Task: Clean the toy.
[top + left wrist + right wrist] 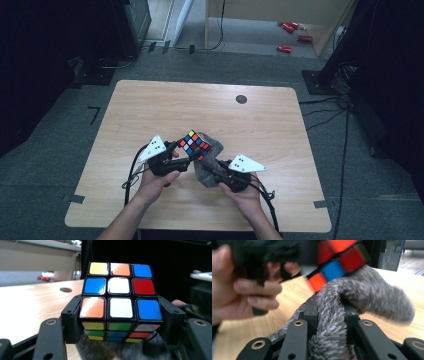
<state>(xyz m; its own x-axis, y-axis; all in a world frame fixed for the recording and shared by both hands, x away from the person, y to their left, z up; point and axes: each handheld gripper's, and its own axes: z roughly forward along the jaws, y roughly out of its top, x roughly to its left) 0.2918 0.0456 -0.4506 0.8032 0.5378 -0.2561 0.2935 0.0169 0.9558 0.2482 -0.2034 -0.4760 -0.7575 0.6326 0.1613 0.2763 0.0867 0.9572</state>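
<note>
A scrambled Rubik's cube (195, 144) is held above the wooden table (150, 105), clamped between the jaws of my left gripper (186, 151). In the left gripper view the cube (120, 300) shows a face of white, blue, orange, red and yellow squares, and my left gripper (120, 322) presses on its lower layers from both sides. A grey fuzzy cloth (214, 146) drapes under and behind the cube. My right gripper (209, 167) is shut on a fold of this cloth (329, 322), which arches up against the cube (337, 265). My right gripper (330, 312) pinches it tightly.
A small black round disc (241, 99) is set in the table near its far edge. Cables trail from both grippers toward the near edge. Red objects (290, 35) lie on the floor beyond the table, and dark equipment stands at both sides.
</note>
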